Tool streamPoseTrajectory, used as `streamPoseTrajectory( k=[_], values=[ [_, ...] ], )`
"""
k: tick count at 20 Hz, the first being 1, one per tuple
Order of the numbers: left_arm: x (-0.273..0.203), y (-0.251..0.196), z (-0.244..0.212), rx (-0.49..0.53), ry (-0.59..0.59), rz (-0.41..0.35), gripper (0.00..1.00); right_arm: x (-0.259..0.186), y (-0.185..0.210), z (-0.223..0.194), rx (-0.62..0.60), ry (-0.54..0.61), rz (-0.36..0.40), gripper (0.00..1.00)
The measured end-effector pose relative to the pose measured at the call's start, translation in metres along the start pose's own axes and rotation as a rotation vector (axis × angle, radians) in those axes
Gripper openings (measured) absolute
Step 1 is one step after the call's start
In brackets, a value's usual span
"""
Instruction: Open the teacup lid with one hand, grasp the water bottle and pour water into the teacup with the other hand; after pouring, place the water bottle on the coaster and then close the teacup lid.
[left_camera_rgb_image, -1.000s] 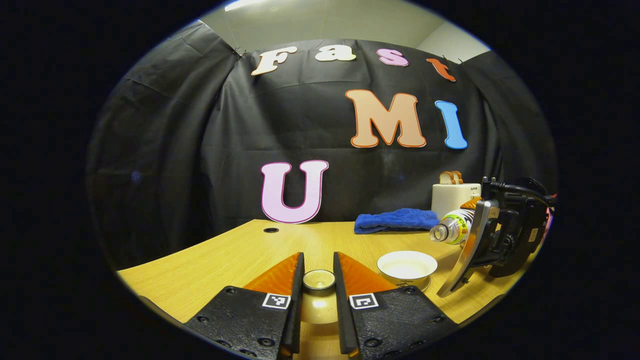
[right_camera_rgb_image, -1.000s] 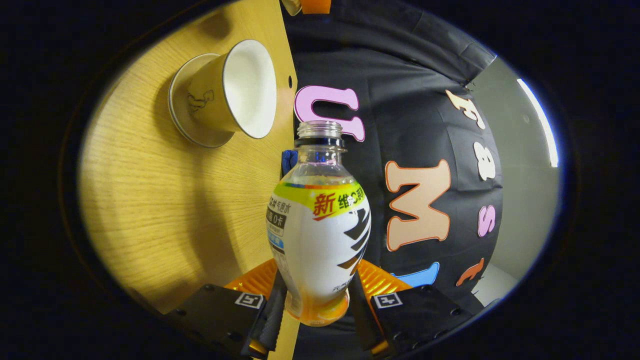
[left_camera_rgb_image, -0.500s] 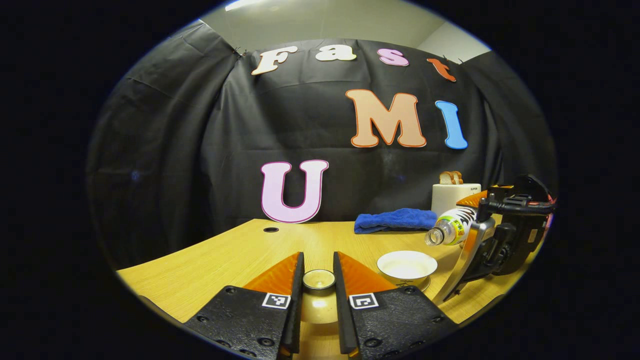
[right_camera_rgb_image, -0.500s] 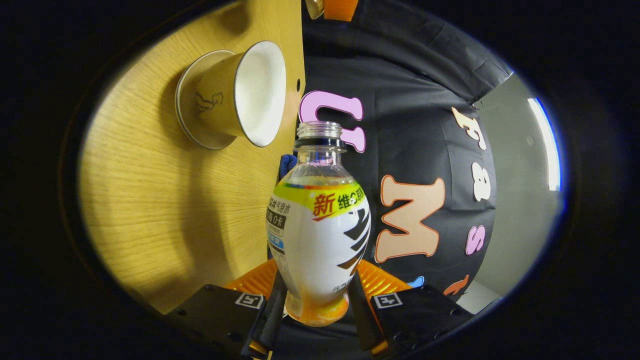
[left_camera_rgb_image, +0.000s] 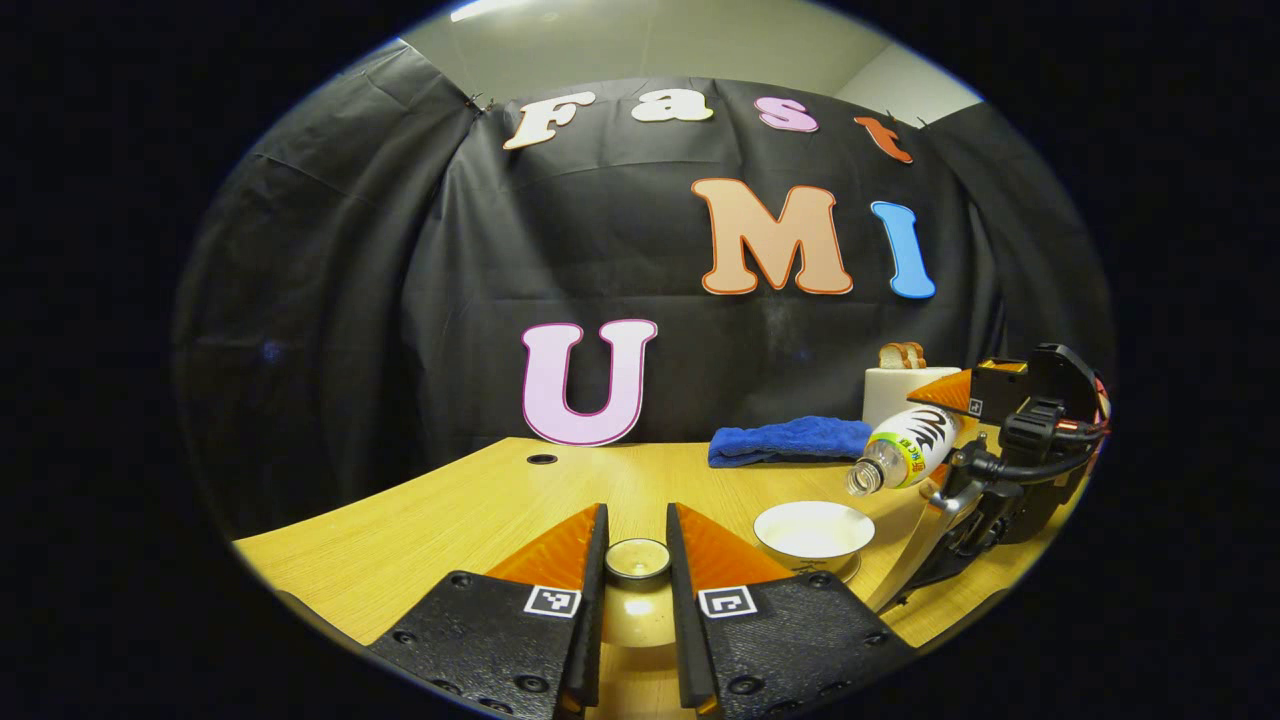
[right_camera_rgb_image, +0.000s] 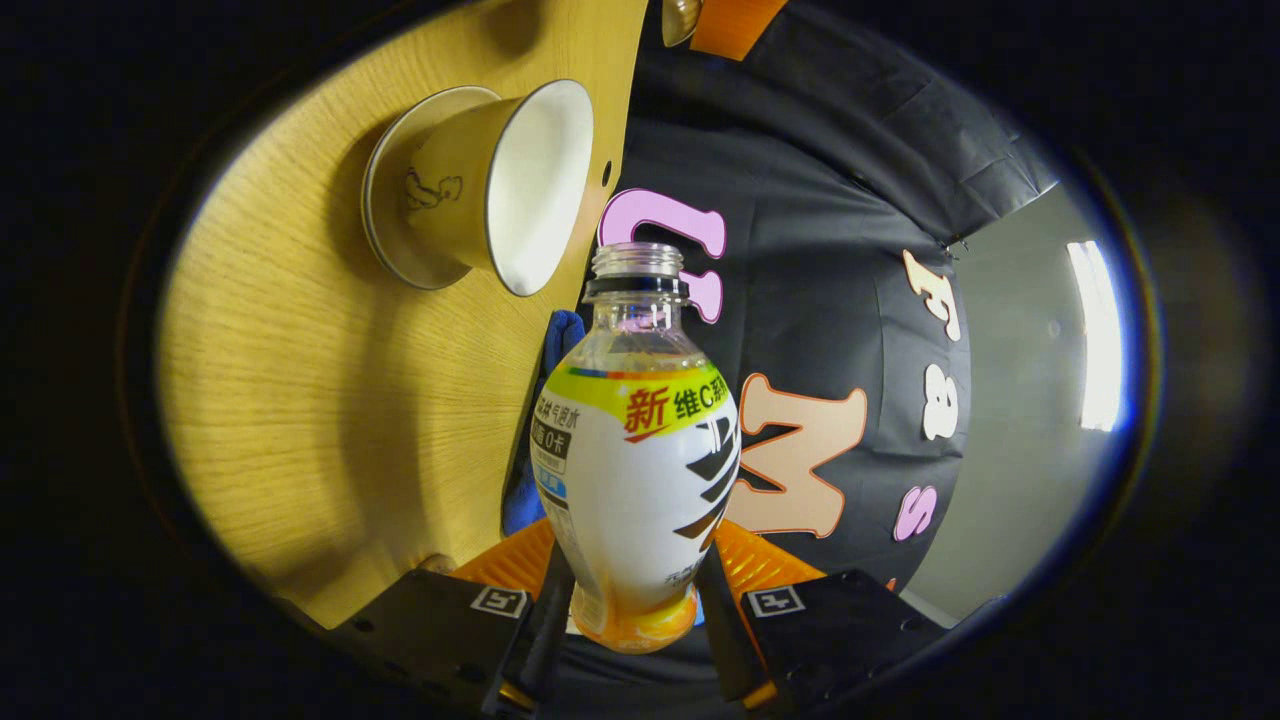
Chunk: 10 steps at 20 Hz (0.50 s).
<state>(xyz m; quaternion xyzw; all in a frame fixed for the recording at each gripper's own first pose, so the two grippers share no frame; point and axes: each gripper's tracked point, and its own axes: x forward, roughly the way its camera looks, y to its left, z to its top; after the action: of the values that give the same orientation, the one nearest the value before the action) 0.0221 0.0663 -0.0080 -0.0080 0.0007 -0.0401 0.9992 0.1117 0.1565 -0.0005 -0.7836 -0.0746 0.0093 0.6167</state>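
Note:
My left gripper (left_camera_rgb_image: 637, 570) is shut on the knob of the teacup lid (left_camera_rgb_image: 637, 612), held just above the wooden table (left_camera_rgb_image: 480, 520). The open white teacup (left_camera_rgb_image: 812, 528) stands on its saucer to the right of it. My right gripper (right_camera_rgb_image: 632, 610) is shut on the lower body of an uncapped water bottle (right_camera_rgb_image: 640, 450). In the left gripper view the bottle (left_camera_rgb_image: 905, 447) lies tilted, its mouth pointing down-left and just above the cup's right rim. In the right gripper view the teacup (right_camera_rgb_image: 500, 185) is up and left of the bottle's mouth. No stream of water shows.
A folded blue cloth (left_camera_rgb_image: 790, 440) lies at the back of the table, behind the cup. A white toaster (left_camera_rgb_image: 898, 392) with bread in it stands to the right of the cloth. A small round hole (left_camera_rgb_image: 541, 459) is in the tabletop at the back left.
The right gripper has turned and tipped the bottle further, so its mouth sits lower and closer to the cup. The left gripper and lid have stayed still.

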Motion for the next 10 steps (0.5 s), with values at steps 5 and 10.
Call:
streamPoseTrajectory(
  k=[5,10],
  values=[
    [0.001,-0.001,0.0,-0.001,0.0,0.0,0.28,0.001,-0.006,0.0,-0.043,-0.005,-0.027,0.66],
    [0.001,-0.001,-0.001,-0.001,0.0,0.0,0.28,0.003,-0.015,0.002,-0.108,-0.024,-0.075,0.65]
  ],
)
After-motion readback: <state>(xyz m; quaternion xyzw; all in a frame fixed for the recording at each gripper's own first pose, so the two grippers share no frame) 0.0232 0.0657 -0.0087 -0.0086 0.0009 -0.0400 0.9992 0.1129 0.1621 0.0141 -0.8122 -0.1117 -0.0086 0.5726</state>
